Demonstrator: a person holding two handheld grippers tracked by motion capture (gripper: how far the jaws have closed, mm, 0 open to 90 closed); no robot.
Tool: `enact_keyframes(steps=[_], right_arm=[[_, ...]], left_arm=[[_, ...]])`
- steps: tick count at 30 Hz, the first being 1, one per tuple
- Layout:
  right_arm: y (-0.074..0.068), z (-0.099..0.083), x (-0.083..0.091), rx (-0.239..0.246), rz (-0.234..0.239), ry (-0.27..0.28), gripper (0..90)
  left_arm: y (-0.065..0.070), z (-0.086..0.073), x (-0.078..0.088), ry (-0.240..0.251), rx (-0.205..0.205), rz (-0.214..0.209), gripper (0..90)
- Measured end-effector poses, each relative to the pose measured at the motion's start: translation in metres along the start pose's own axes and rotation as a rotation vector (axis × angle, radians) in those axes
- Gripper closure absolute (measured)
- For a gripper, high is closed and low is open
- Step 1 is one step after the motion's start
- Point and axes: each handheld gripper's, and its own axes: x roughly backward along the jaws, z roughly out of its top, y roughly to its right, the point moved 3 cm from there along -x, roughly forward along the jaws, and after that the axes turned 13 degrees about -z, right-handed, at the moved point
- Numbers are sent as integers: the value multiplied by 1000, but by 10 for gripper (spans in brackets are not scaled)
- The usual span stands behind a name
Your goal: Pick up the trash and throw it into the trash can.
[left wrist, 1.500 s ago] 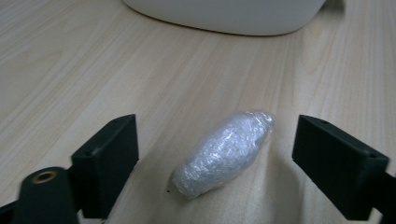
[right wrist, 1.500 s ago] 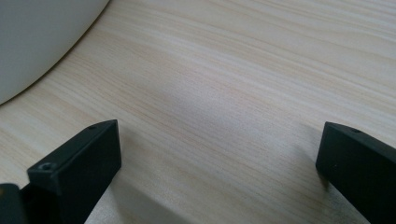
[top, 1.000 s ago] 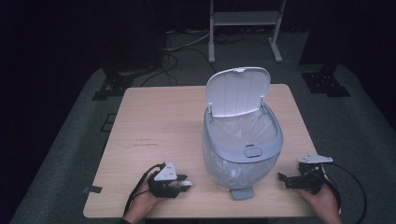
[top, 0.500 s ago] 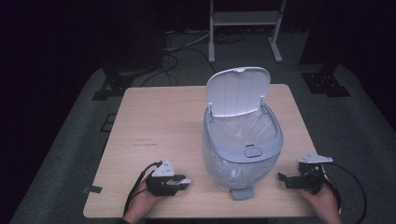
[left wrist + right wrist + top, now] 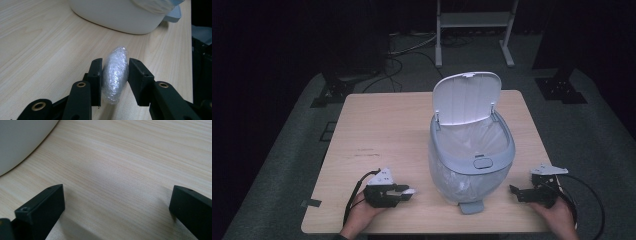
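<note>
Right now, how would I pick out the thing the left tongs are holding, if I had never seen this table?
Start at the grey pedal bin with its lid up on the wooden table. Near the table's front edge, left of the bin, the left tongs pinch a small wad of crinkled clear plastic wrap. It is the only loose, shiny thing there.

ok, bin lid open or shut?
Open. The lid stands upright at the back of the pedal bin, and the clear liner inside shows.
</note>
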Motion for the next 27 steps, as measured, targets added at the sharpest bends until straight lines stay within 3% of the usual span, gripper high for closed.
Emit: enact_keyframes(steps=[5,27], right_arm=[[0,0,0,1,0,1,0],[0,0,0,0,0,0,0]], left_arm=[[3,6,5,22,16,-15,641],[11,43,36,107,2,-66,641]])
